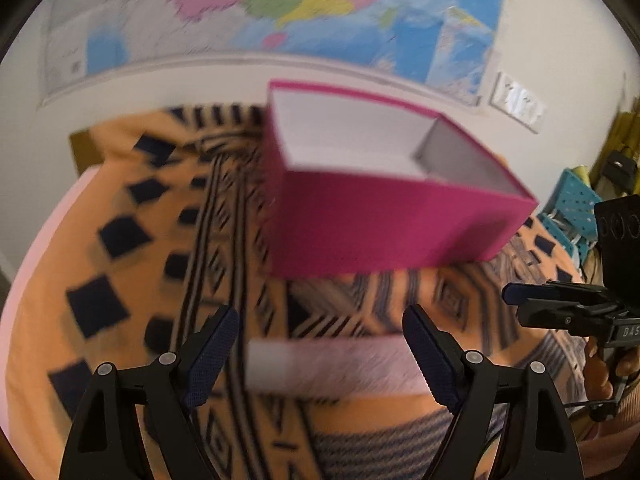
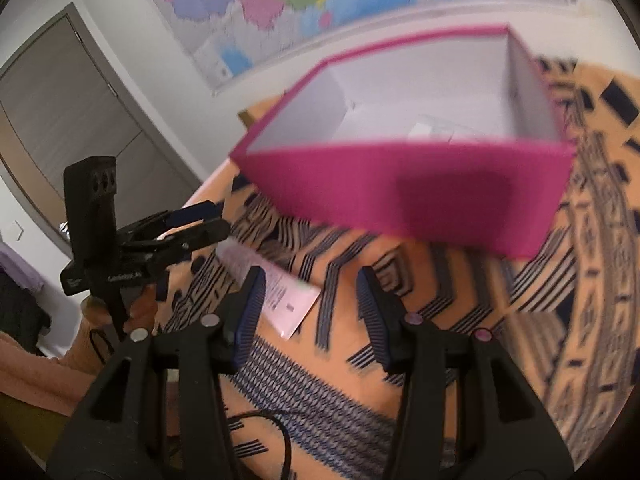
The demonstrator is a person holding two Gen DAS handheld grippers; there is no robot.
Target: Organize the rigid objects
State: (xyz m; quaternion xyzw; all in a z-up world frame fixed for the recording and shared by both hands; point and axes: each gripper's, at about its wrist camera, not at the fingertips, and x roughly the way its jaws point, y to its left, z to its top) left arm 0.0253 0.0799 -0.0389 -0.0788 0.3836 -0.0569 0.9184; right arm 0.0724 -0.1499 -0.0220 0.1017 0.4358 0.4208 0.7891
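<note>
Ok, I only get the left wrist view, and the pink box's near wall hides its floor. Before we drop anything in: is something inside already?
Observer: Yes. The right wrist view shows a pale item on the floor of the pink box, too blurred to name.
Operator: And the white packet, is its top blank?
Observer: No, the white packet carries printed lines and lies flat on the patterned cloth.
Operator: Is the right hand-held gripper carrying anything?
Observer: No, the right hand-held gripper is open and empty.
</note>
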